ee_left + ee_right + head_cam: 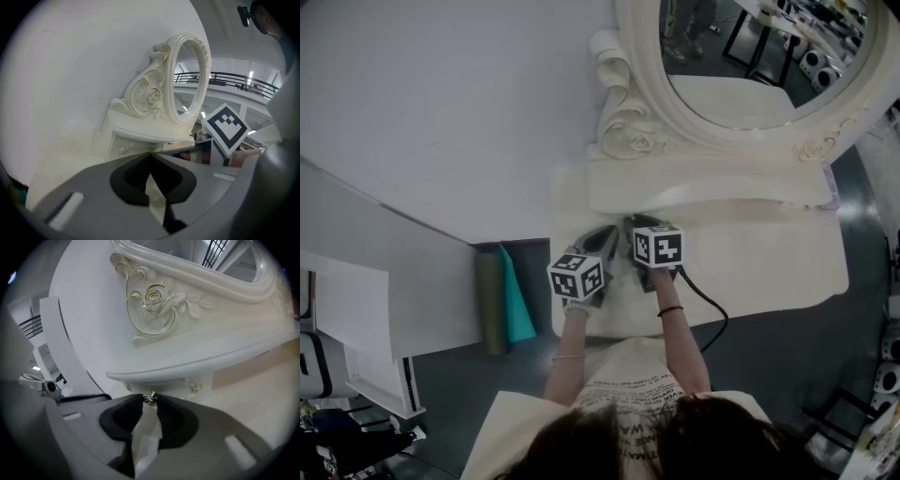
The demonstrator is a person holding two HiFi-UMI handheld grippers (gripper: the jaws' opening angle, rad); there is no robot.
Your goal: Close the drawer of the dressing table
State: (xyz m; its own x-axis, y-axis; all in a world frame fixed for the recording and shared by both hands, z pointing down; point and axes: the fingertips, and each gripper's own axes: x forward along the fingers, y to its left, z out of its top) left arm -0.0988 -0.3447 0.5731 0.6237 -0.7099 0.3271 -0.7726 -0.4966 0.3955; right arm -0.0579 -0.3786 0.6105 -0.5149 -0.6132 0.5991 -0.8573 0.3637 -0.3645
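The cream dressing table [712, 202] with its oval mirror [750, 56] stands against a white wall. In the right gripper view its carved rose back [154, 301] and curved top edge [197, 364] fill the frame. My right gripper [150, 400] is under that edge, its tips closed on a small metal drawer knob [150, 398]. A second knob [196, 387] shows on the front to the right. The drawer itself is hidden by the jaws. My left gripper [150, 154] hangs just left of the right one, its tips together and holding nothing. In the head view both grippers, left [605, 236] and right [639, 225], sit at the table's front left.
A green roll [491, 302] and a teal sheet [516, 298] lean beside the table's left side. A black cable [710, 309] trails from the right gripper. A white panel [356, 314] stands at far left. The person's arms and head fill the bottom.
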